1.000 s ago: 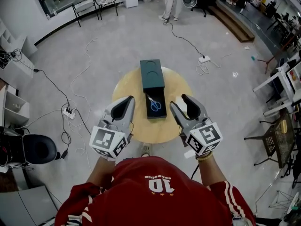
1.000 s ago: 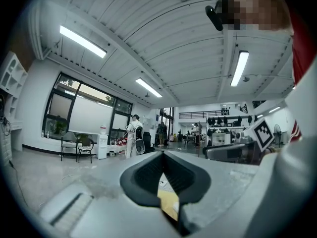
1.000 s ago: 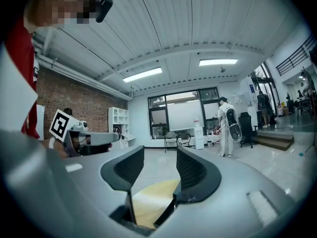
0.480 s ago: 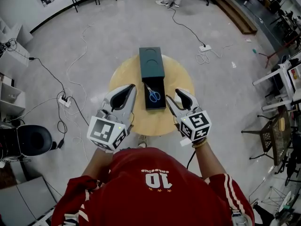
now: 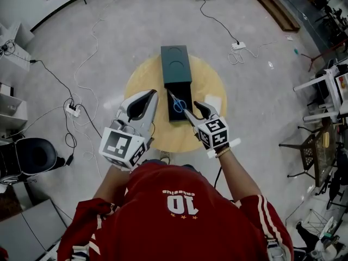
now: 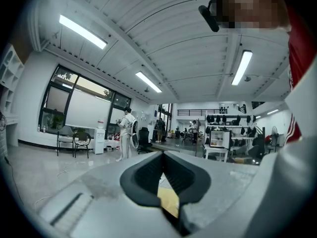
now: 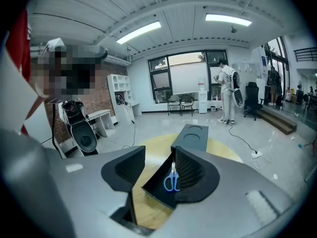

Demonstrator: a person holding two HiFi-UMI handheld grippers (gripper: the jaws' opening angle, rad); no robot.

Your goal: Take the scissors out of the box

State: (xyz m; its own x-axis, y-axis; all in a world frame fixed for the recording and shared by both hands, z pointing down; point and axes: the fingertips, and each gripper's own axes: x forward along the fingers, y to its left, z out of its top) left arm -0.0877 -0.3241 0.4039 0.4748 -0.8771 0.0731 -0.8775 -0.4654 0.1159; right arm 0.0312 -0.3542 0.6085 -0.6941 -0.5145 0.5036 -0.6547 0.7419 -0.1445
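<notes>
The scissors (image 5: 178, 104) lie in the open box (image 5: 175, 116) on the round surface (image 5: 144, 80). The step in hand looks like the reach. The right claw (image 5: 194, 109) hangs beside them, spread, though just narrowed slightly, with nothing between its jaws. The left claw (image 5: 153, 93) is pressed together beside the box. The next move probably calls for dipping into the tray and pinching the scissors.

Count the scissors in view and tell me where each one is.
1. The scissors lie in the open box on the round table. The box's covered part could hide more.
</notes>
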